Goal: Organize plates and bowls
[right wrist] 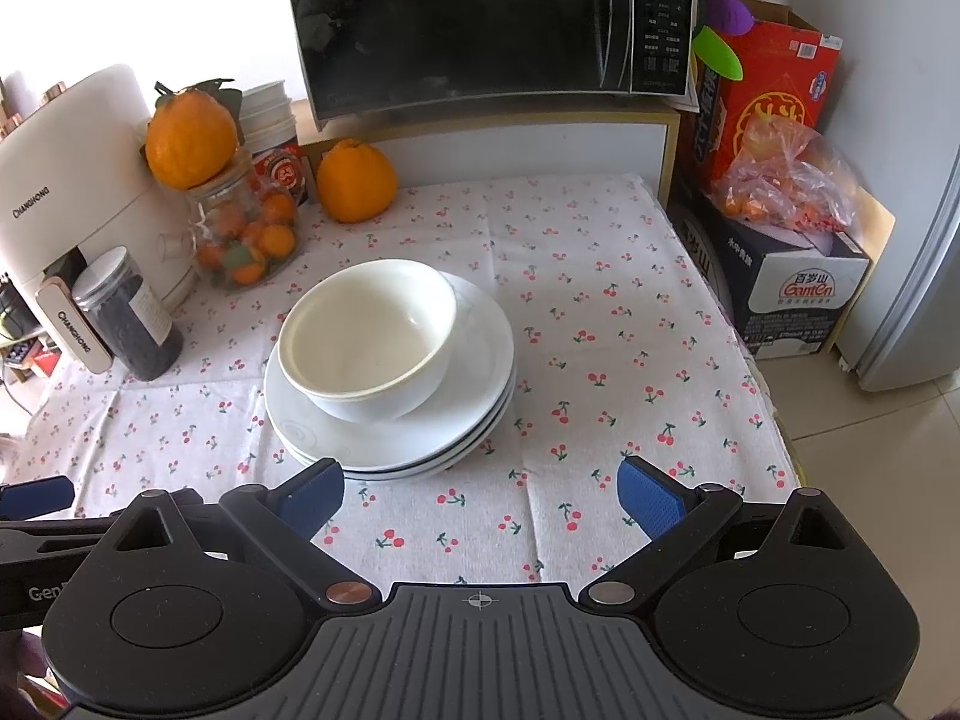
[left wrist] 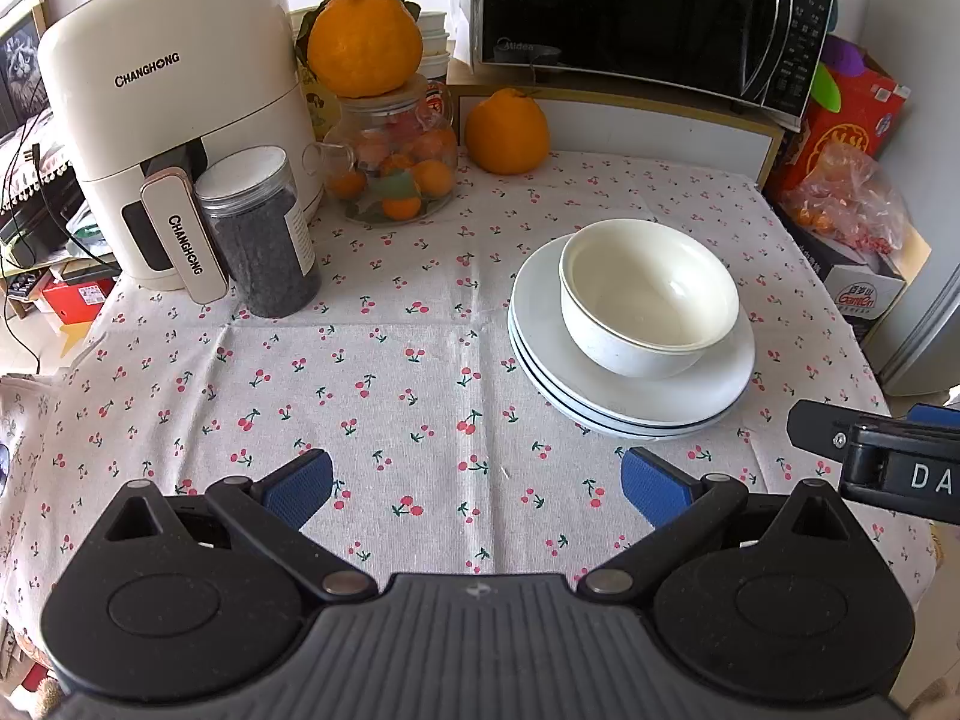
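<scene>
2 handheld grippers with blue finger pads hover over a table covered by a white cloth printed with small red cherries (left wrist: pixel 420 324). The left gripper (left wrist: pixel 477 483) has its fingers spread wide apart, holding nothing, with only cloth between them. The right gripper (right wrist: pixel 480 495) is likewise spread wide and holds nothing; its left pad sits just in front of the near edge of the dishes.

On the cloth stands a stack of white round plates with thin dark rims (left wrist: pixel 630 402), and a cream-white ceramic bowl (left wrist: pixel 651 294) sits upright on the top plate, slightly off centre. How many plates are in the stack is hard to tell.

Toward the back left are a cream air fryer (left wrist: pixel 162 96), a clear jar of dark grains (left wrist: pixel 264 234), and a glass jar of small oranges (left wrist: pixel 396 174) with 1 large orange (left wrist: pixel 363 42) resting on top. A black microwave (left wrist: pixel 648 18) sits on a shelf behind.
</scene>
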`<state>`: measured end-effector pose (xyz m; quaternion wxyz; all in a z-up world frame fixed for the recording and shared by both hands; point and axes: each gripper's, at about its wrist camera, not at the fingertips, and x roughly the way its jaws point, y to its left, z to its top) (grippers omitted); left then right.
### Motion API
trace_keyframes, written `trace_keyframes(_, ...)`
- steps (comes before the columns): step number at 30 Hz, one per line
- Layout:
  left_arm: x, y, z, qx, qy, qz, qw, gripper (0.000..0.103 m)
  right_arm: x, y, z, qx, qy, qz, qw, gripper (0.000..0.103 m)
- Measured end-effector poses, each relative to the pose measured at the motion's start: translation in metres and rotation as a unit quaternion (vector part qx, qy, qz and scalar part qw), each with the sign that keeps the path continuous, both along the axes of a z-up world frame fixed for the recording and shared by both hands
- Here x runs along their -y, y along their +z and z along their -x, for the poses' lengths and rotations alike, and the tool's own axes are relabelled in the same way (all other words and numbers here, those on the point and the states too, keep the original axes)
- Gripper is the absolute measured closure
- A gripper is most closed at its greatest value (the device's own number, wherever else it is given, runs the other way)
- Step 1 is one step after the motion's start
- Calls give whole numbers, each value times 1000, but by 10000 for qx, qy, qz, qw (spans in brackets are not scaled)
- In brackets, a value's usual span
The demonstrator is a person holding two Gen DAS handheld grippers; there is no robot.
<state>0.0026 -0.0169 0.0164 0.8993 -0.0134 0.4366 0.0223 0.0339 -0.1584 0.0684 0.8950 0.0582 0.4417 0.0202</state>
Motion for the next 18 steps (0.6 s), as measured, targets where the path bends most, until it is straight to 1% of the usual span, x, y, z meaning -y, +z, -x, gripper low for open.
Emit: trace_keyframes(18,0,-2,2,-27,-9,10,10000,0,-1,-2,0,-28,-3,-11,10000,4)
